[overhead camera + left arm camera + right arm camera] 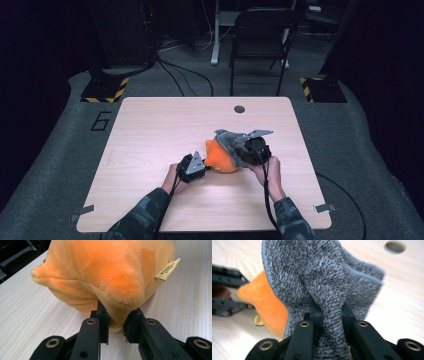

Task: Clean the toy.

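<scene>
An orange plush toy point(220, 159) lies at the middle of the wooden table point(150, 130), with a grey terry cloth point(231, 142) draped over its right side. My left gripper point(206, 167) comes in from the toy's left and is shut on a fold of the orange plush point(107, 272), which is pinched between its pads point(117, 325). A beige label point(168, 269) sticks out of the toy. My right gripper point(244, 152) is shut on a bunched fold of the grey cloth point(322, 272), and its jaws point(332, 317) squeeze the fabric. The right gripper view also shows the orange plush point(269, 305) under the cloth's edge.
A round cable hole point(239, 109) sits near the table's far edge. Beyond the table stand a black folding chair point(260, 35) and two stands with yellow-black striped bases point(105, 90), with cables across the floor. Bare tabletop lies left and right of the hands.
</scene>
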Available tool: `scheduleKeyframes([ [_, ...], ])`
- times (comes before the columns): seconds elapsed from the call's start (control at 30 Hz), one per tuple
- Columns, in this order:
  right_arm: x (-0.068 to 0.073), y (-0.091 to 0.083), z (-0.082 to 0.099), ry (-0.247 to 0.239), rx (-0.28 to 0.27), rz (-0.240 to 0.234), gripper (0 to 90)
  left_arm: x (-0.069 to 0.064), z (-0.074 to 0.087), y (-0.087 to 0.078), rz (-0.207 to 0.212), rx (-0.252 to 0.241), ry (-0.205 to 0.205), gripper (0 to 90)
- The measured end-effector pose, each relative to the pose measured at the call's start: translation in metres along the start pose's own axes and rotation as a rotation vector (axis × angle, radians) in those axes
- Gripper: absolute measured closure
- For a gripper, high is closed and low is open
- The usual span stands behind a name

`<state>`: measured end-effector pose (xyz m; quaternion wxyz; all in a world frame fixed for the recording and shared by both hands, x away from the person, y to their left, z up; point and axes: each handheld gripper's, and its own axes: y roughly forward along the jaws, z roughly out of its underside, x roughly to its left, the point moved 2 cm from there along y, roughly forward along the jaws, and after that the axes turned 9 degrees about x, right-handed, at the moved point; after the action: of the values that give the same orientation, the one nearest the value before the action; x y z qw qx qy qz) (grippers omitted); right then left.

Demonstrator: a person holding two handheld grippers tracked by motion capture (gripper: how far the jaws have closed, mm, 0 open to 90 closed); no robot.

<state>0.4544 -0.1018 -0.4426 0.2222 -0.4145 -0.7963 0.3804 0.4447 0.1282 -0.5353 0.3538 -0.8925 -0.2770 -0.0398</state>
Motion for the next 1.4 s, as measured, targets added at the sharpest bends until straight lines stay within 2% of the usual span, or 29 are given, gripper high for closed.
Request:
scheduleKeyframes([
  [0.03, -0.004, -0.008, 0.000, -0.010, -0.030, 0.012, 77.7, 0.000, 0.000, 0.000, 0.000, 0.001, 0.002, 77.3],
  [0.1, -0.012, -0.022, 0.001, 0.016, -0.059, 0.030, 77.6, 0.000, 0.000, 0.000, 0.002, 0.003, 0.010, 77.4],
  [0.17, -0.021, -0.032, 0.007, 0.035, -0.060, 0.062, 77.5, 0.000, 0.000, 0.000, 0.002, 0.002, 0.000, 77.6],
  [0.23, -0.032, -0.037, 0.021, 0.067, -0.045, 0.083, 77.4, 0.000, 0.000, 0.000, -0.001, 0.002, 0.001, 77.7],
  [0.37, -0.047, -0.028, 0.051, 0.107, 0.021, 0.146, 77.2, 0.000, 0.000, 0.000, -0.001, 0.002, -0.002, 78.3],
  [0.47, -0.057, -0.019, 0.062, 0.139, 0.067, 0.166, 77.1, 0.000, 0.000, -0.001, 0.002, 0.001, -0.004, 78.6],
  [0.57, -0.064, -0.011, 0.065, 0.168, 0.095, 0.161, 76.8, 0.001, 0.000, -0.001, 0.000, -0.004, -0.003, 78.9],
  [0.73, -0.064, 0.001, 0.066, 0.154, 0.122, 0.158, 76.4, 0.000, 0.000, -0.001, -0.002, -0.023, -0.009, 79.5],
  [0.83, -0.065, 0.002, 0.067, 0.155, 0.124, 0.157, 76.2, 0.000, -0.002, -0.003, -0.013, -0.036, -0.004, 80.7],
  [0.93, -0.069, 0.001, 0.068, 0.162, 0.125, 0.157, 76.1, 0.000, -0.003, -0.005, -0.007, -0.046, -0.015, 81.5],
  [1.1, -0.074, -0.001, 0.070, 0.184, 0.121, 0.162, 76.0, 0.003, -0.012, -0.015, 0.025, -0.079, -0.053, 82.2],
  [1.23, -0.077, -0.002, 0.071, 0.191, 0.123, 0.158, 75.9, 0.006, -0.025, -0.028, 0.064, -0.107, -0.133, 82.1],
  [1.27, -0.078, -0.002, 0.071, 0.195, 0.122, 0.158, 75.9, 0.007, -0.027, -0.031, 0.068, -0.108, -0.143, 82.1],
  [1.4, -0.078, -0.002, 0.071, 0.193, 0.125, 0.157, 75.8, 0.011, -0.036, -0.041, 0.115, -0.102, -0.225, 81.8],
])
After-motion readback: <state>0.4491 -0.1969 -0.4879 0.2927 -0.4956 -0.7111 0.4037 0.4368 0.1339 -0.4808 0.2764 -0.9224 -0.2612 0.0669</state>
